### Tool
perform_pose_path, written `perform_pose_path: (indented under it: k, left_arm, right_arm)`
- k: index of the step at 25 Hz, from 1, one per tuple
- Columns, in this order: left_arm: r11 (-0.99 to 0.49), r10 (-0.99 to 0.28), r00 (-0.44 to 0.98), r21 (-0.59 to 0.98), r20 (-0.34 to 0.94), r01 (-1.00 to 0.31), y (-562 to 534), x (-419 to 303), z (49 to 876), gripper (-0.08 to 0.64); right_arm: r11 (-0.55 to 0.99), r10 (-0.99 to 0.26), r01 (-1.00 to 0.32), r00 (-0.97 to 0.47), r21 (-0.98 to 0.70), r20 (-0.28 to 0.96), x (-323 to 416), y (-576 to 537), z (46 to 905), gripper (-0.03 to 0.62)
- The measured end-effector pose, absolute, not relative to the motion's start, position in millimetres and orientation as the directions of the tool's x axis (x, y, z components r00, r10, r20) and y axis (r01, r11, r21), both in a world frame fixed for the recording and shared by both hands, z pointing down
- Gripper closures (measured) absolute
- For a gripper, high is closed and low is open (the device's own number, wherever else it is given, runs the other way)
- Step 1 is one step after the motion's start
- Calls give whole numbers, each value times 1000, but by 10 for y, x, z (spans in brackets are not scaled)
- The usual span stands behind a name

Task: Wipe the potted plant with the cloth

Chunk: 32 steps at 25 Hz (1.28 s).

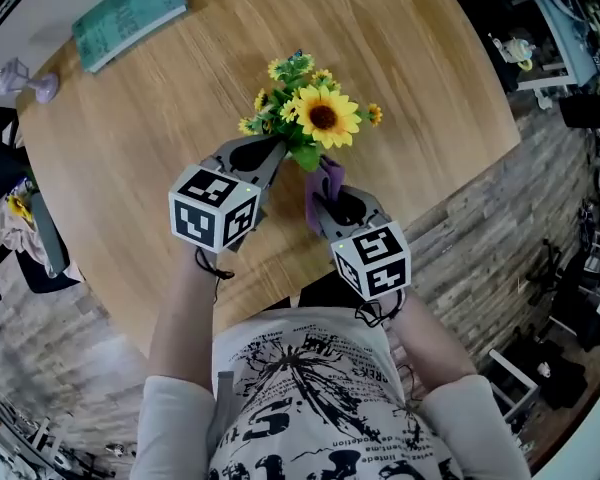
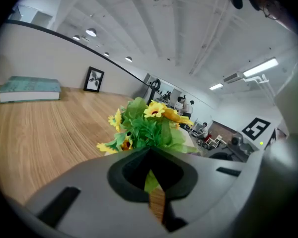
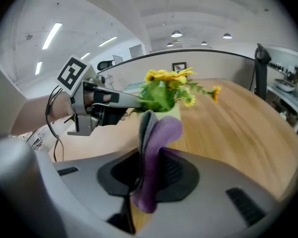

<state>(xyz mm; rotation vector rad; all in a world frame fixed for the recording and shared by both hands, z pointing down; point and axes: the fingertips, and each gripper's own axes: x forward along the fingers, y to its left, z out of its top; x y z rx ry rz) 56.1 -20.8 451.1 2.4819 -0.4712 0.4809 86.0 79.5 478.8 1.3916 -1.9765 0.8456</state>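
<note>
The potted plant (image 1: 312, 116), sunflowers and small yellow blooms over green leaves, stands mid-table; its pale pot (image 3: 172, 112) shows in the right gripper view. My left gripper (image 1: 276, 148) reaches into the foliage from the left, shut on a green leaf (image 2: 150, 181) seen between its jaws. My right gripper (image 1: 325, 186) sits just below the plant, shut on a folded purple cloth (image 3: 157, 142) that sticks up from the jaws close to the pot. The cloth (image 1: 322, 182) hangs right under the leaves.
A teal book (image 1: 130, 15) lies at the far left of the round wooden table (image 1: 160, 148). A small pale purple object (image 1: 26, 78) sits near the left rim. The person's body is at the near edge; chairs and clutter surround the table.
</note>
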Motion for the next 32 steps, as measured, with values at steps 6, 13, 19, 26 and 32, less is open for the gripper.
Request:
perform_pose_path:
  k: [6, 13, 19, 26, 32]
  left_arm:
    - [-774, -257, 848, 427, 464, -468, -211, 566, 4519, 558]
    - [-759, -322, 789, 356, 523, -545, -217, 569, 4551, 558]
    - [-712, -397, 721, 306, 568, -632, -229, 581, 4582, 558]
    - [-617, -485, 632, 276, 604, -737, -253, 568, 4590, 558]
    - [-536, -529, 589, 297, 611, -790, -276, 565, 4591, 558]
  right_arm:
    - [217, -617, -970, -220, -105, 755, 1546, 676, 4646, 512]
    - [282, -593, -958, -223, -60, 774, 2091, 314, 4609, 512]
    - [349, -566, -937, -235, -29, 790, 2402, -137, 4656, 512]
    - [555, -536, -832, -340, 19, 772, 2364, -960, 4554, 512]
    - [764, -480, -641, -493, 70, 726, 1803, -1697, 4265, 512]
